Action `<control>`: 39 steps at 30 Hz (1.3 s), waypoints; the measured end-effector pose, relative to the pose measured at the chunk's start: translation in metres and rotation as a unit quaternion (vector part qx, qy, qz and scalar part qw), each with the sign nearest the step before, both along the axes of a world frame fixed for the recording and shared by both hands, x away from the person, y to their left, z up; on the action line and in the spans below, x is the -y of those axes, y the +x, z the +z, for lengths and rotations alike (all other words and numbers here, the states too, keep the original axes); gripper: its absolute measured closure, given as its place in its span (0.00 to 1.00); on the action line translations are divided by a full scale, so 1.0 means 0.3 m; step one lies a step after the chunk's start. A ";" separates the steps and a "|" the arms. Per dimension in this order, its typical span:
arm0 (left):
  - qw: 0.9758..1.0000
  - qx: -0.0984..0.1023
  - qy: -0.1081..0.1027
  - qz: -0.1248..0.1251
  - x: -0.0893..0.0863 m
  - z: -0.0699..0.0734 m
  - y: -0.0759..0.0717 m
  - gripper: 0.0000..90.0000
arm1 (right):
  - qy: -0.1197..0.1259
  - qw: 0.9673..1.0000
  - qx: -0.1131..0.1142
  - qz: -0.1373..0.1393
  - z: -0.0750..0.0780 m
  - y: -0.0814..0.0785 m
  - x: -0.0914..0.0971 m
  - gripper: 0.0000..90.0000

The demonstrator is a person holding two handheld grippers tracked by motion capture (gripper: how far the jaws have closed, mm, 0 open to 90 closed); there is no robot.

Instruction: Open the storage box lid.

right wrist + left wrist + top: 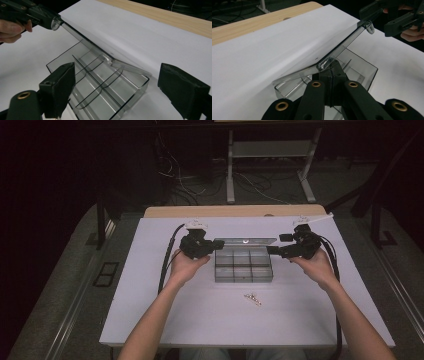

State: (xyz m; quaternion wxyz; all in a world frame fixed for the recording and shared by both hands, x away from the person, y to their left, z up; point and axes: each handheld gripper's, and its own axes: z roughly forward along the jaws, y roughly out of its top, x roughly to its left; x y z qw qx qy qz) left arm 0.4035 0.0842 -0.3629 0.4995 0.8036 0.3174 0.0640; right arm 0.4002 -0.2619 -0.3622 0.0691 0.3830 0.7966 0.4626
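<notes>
While the left gripper (331, 72) jaws pinch the clear lid's (342, 46) edge, right gripper (115, 92) jaws spread wide over the box (243, 266), bare desk (200, 320) all round

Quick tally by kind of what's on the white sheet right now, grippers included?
Clear box with six compartments and its lid raised: 1
Small heap of metal parts in front of the box, too small to count apart: 1
Grippers: 2, the left gripper shut on the lid, the right gripper open beside the box
Total: 4
</notes>
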 end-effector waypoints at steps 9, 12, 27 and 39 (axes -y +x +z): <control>1.000 -0.003 -0.013 0.008 -0.008 -0.016 0.022 0.99 | 0.020 1.000 0.011 0.008 0.000 0.042 0.009 0.45; 1.000 -0.004 -0.017 0.013 -0.009 -0.020 0.027 0.99 | 0.023 0.999 0.030 0.008 0.015 0.046 0.001 0.56; 1.000 -0.012 -0.029 0.005 -0.030 -0.032 0.028 0.88 | 0.016 0.999 0.050 0.002 0.026 0.078 0.004 0.73; 0.999 -0.024 0.016 0.017 -0.071 -0.032 0.057 0.64 | 0.020 0.999 0.046 -0.003 0.034 0.121 0.003 0.77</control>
